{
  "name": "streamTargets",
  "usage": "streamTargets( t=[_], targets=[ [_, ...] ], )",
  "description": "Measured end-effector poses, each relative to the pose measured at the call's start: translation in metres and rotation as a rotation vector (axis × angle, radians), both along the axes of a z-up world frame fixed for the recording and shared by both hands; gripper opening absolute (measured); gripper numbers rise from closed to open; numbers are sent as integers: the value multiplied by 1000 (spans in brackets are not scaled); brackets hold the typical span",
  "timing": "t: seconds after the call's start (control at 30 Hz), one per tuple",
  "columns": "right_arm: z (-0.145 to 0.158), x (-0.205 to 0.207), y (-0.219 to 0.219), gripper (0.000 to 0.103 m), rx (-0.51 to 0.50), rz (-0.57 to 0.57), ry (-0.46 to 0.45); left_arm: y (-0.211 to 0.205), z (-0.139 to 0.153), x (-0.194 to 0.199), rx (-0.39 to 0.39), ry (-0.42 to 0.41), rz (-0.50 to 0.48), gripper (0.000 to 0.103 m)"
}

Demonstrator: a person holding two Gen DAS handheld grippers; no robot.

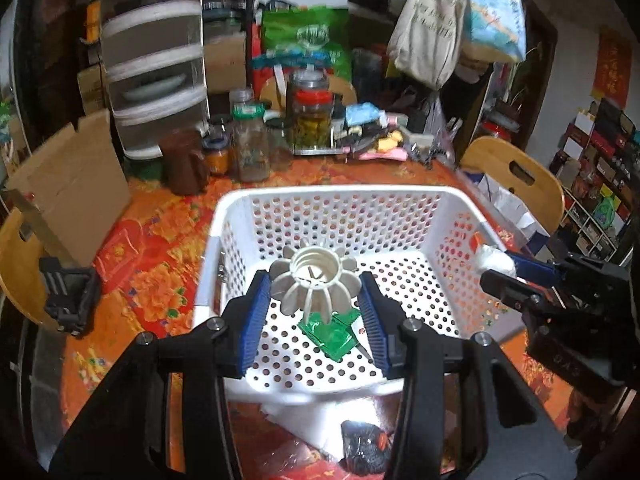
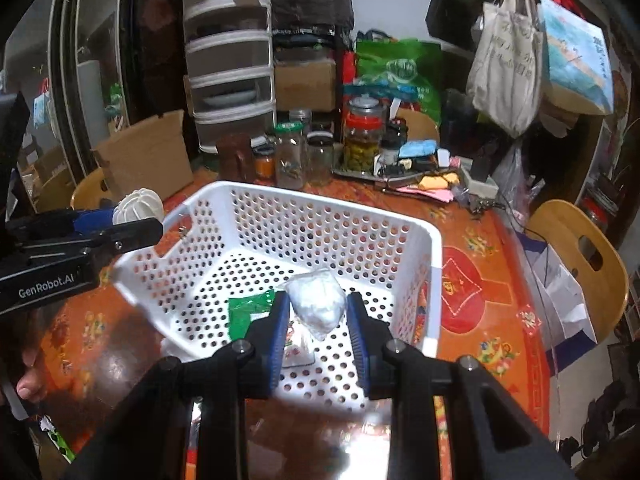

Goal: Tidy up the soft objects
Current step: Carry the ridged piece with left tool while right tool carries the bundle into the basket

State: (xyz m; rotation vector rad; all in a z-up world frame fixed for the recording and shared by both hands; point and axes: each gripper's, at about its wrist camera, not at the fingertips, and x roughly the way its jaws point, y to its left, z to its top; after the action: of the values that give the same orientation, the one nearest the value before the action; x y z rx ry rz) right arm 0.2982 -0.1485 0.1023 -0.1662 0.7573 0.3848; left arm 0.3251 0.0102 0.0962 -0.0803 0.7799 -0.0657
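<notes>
A round table (image 1: 152, 240) under an orange-red flowered cloth fills both views. Tall jars (image 1: 312, 120) and clutter crowd its far side, and a flattened cardboard sheet (image 1: 76, 184) leans at its far left. A pale wooden chair (image 1: 516, 176) stands at the right edge.

In the middle of the table sits a white perforated basket (image 1: 332, 200), its near rim just beyond the grippers. A green foil packet (image 1: 332, 336) lies flat on the basket floor toward the near side. On the table just in front of the basket lies a dark crinkled wrapper (image 1: 364, 448), partly hidden by the left gripper's frame.

The left gripper (image 1: 316, 292) hangs above the basket, its blue pads clamped on the two sides of a white ribbed, cage-like ball (image 1: 314, 280) with an open ring on top — the ball is clear of the basket floor, above the green packet.

The right gripper (image 2: 318, 312) is to the right of the left one, also over the basket — its pads are pressed against a clear bag of white fluffy stuff (image 2: 318, 304), held up off the basket floor. Below it a flat printed packet (image 2: 298, 350) lies on the basket floor, near the front edge.

A fingertip (image 2: 26, 388) shows at the left edge of the right wrist view.
</notes>
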Motion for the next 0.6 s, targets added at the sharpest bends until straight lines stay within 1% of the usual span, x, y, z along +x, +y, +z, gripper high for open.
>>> streamTargets(
  t=[0.1,0.17,0.27,0.43,0.6],
  targets=[
    [-14,19,5,28,-36,-4,30,-2,-15,25,14,60,12,42],
    [-25,35,8,28,-40,-13,85,-3,-27,41,23,106,22,42],
    [-36,49,10,28,-58,-34,125,-4,-44,55,28,158,16,42],
    [-52,64,15,28,-96,-51,173,-5,-63,70,39,201,20,42],
    [-63,72,17,28,-118,-55,192,-8,-79,74,47,217,-1,42]
  ],
)
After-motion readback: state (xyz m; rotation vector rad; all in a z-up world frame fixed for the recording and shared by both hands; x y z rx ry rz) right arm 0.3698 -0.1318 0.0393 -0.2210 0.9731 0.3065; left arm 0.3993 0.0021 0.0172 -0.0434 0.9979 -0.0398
